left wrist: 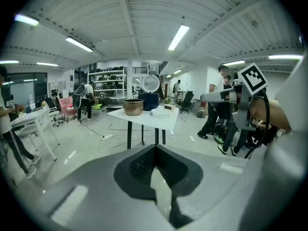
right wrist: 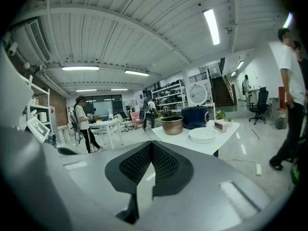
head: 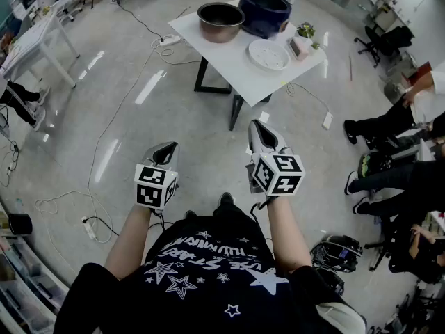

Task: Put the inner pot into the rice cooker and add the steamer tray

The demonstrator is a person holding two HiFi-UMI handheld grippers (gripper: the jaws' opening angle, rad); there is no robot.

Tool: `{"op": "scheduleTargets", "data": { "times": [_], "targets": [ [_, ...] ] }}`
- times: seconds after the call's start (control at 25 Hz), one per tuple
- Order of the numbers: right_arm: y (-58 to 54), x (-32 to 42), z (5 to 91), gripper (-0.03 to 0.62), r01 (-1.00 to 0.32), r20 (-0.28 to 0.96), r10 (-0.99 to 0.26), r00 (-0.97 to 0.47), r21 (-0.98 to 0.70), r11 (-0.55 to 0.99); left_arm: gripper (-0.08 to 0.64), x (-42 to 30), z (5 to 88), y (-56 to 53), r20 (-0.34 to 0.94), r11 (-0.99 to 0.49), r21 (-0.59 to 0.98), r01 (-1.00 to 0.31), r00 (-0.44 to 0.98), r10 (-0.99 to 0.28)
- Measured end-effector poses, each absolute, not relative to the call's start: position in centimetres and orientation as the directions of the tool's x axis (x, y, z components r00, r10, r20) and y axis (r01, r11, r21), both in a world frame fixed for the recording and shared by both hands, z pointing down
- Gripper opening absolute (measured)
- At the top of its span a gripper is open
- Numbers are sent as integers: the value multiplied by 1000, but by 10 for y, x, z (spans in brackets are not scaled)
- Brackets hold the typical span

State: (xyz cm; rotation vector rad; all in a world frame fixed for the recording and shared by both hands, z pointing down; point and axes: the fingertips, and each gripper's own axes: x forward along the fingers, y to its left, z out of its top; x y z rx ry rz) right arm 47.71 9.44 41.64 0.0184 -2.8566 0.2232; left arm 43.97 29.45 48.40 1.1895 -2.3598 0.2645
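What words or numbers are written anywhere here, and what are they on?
Black shirt: white letters among stars, upside down from the head view, too blurred to read.
Left gripper and right gripper: black-and-white square markers only, no words.
Rice cooker and inner pot: no readable label.

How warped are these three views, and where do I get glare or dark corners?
Head view: strong fisheye bows the floor, which carries pale streaks of glare; the table reads sharp. Left gripper view: black rounded corners, and the ceiling lamp blows out white. Right gripper view: same dark corners, but the distant pot is clear.
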Motion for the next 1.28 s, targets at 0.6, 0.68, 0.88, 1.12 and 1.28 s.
{"op": "scheduleTargets", "data": {
  "times": [0.6,0.68,0.88,1.12,1.28],
  "targets": [
    [119,468,418,25,-53,296,-11,-955,-133,990,0,428,486,326,462,617,123,-777,-505,-729],
    [124,471,422,25,-57,297,-15,-955,-135,989,0,432,489,329,455,605,135,-784,-494,-741],
    [126,464,422,26,-47,277,-2,-961,-154,987,2,426,481,331,424,596,119,-794,-503,-754],
    [129,436,426,296,8,258,69,-964,-230,973,264,399,474,338,385,631,129,-765,-548,-743],
    [123,407,442,390,14,285,99,-954,-285,958,379,368,484,350,384,711,156,-686,-621,-684]
  ]
}}
